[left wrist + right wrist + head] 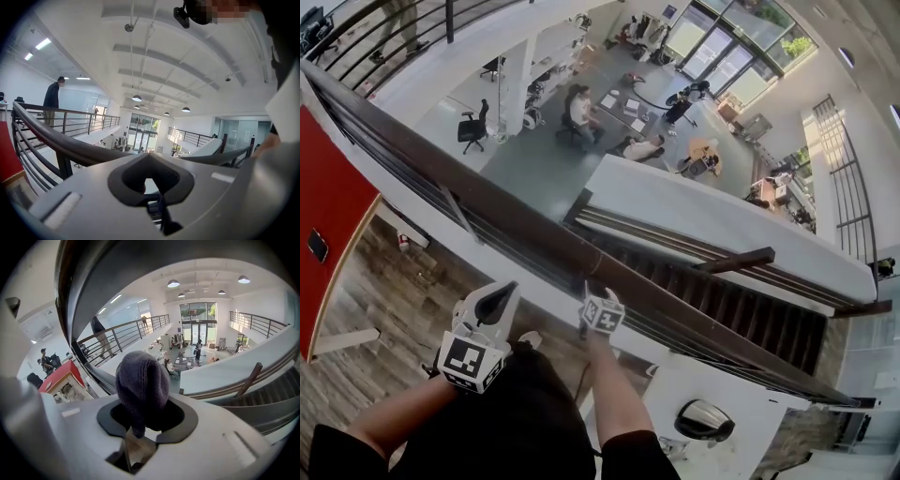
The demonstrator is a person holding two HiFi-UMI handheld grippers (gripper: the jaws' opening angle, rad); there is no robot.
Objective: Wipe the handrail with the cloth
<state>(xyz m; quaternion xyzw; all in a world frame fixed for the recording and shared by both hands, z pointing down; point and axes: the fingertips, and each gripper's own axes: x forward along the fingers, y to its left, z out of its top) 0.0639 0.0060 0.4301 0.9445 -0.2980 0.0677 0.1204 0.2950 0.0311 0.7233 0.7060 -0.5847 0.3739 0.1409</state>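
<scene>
showing a person's two grippers at a mezzanine balustrade. the handrail, a dark band, runs on its long axis from upper left to lower right across the head view, with an open office floor far below beyond it. the right gripper sits at the rail's near edge, its jaws clamped on a grey knitted cloth that bulges forward out of them. in the right gripper view the rail looms close above and to the left of the cloth, though contact between the two cannot be confirmed. the left gripper hangs short of the rail, on the person's side, jaws together with nothing between them. its own view looks along the rail's sweep toward a distant standing person. judgement: the right gripper is the nearer one and the only one carrying the cloth, so the wipe falls to it. the coming move calls for pressing the cloth onto the rail's top and sliding along the diagonal axis, not across it.
</scene>
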